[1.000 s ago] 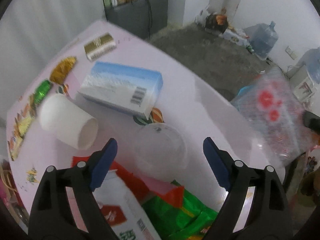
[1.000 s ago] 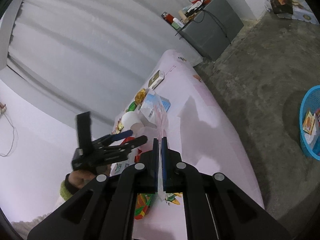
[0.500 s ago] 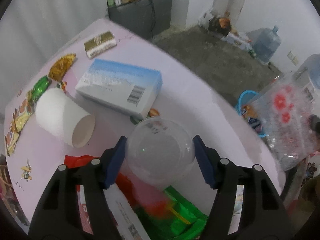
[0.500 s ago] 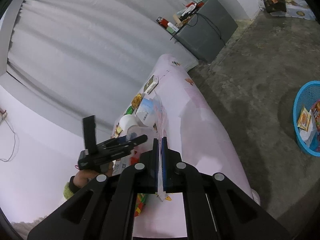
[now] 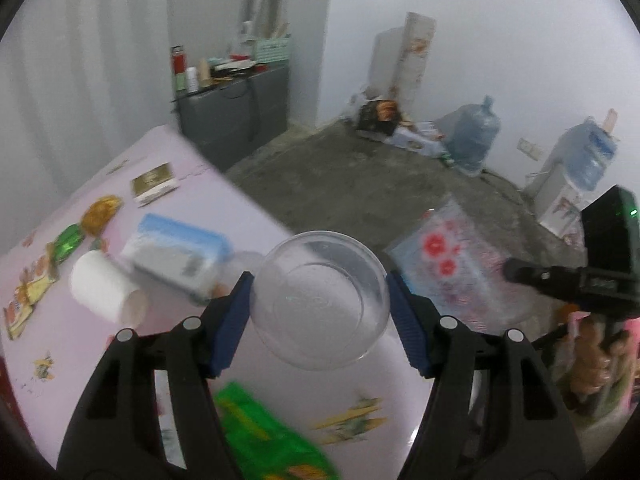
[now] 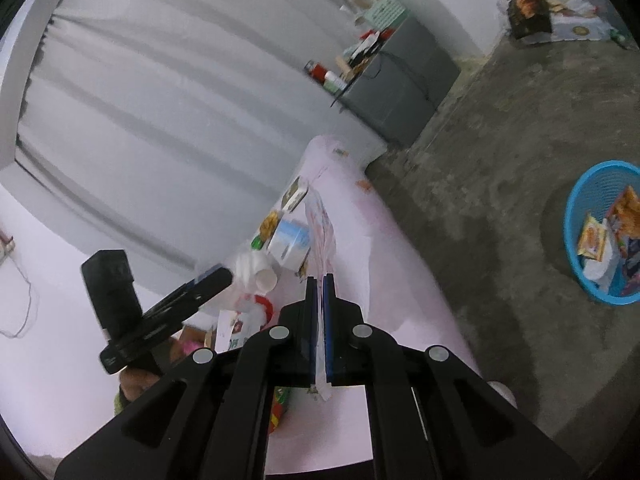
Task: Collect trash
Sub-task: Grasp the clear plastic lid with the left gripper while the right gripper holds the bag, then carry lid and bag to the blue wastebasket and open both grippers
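Note:
My left gripper (image 5: 320, 312) is shut on a clear plastic cup (image 5: 320, 300) and holds it lifted above the pink table (image 5: 224, 208), its mouth facing the camera. My right gripper (image 6: 320, 292) is shut on a thin clear plastic bag with red flowers (image 6: 320, 224), seen edge-on; the bag also shows in the left wrist view (image 5: 448, 268), hanging to the right of the cup. On the table lie a white paper cup (image 5: 104, 292), a blue and white box (image 5: 176, 256), a green wrapper (image 5: 264, 436) and several small wrappers.
A blue basket (image 6: 604, 236) with trash stands on the concrete floor to the right of the table. A grey cabinet (image 5: 236, 108) stands beyond the table's far end. Water jugs (image 5: 472, 136) and boxes line the far wall.
My left gripper closed on the clear cup, lifted it off the table and swung it right toward the bag. The right gripper kept hold of the bag, shifting slightly.

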Available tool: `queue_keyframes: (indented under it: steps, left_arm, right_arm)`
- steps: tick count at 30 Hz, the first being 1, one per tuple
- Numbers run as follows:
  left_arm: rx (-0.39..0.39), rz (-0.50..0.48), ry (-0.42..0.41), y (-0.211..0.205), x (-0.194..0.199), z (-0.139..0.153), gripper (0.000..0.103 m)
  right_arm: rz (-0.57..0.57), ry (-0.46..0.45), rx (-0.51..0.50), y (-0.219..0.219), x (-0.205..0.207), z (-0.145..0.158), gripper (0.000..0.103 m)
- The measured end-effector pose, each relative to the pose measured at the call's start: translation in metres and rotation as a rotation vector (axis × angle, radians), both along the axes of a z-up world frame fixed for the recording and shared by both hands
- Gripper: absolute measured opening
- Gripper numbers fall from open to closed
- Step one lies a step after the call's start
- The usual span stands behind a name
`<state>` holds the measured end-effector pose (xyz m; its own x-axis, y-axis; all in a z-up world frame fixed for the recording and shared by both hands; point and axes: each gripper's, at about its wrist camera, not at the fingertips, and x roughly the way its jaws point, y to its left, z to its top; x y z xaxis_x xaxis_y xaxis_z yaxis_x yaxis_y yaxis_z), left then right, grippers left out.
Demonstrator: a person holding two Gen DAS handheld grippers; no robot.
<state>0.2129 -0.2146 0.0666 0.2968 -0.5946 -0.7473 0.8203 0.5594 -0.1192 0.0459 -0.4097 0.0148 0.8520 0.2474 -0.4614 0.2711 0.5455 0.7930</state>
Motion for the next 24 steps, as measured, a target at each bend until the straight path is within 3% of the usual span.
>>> queue_keyframes:
  steps: [6, 9, 12, 17, 23, 24]
  left_arm:
    - [0.019, -0.103, 0.059, -0.067, -0.033, -0.002, 0.063]
    - [0.045, -0.158, 0.121, -0.116, -0.049, -0.013, 0.063]
    - [0.084, -0.233, 0.130, -0.167, -0.071, -0.028, 0.063]
    - [0.144, -0.321, 0.139, -0.246, -0.108, -0.066, 0.063]
    - [0.179, -0.335, 0.183, -0.318, -0.123, -0.116, 0.065]
    - [0.179, -0.328, 0.188, -0.327, -0.121, -0.123, 0.070]
  right_arm:
    - [-0.142, 0.020, -0.019, -0.040, -0.048, -0.004, 0.003]
    - [-0.260, 0.076, -0.035, -0.069, -0.082, -0.017, 0.003]
    - [-0.349, 0.135, -0.047, -0.090, -0.103, -0.031, 0.003]
    - [-0.462, 0.241, 0.015, -0.131, -0.126, -0.078, 0.003]
    - [-0.532, 0.312, 0.074, -0.180, -0.125, -0.125, 0.004]
    - [-0.536, 0.317, 0.089, -0.187, -0.124, -0.132, 0.005]
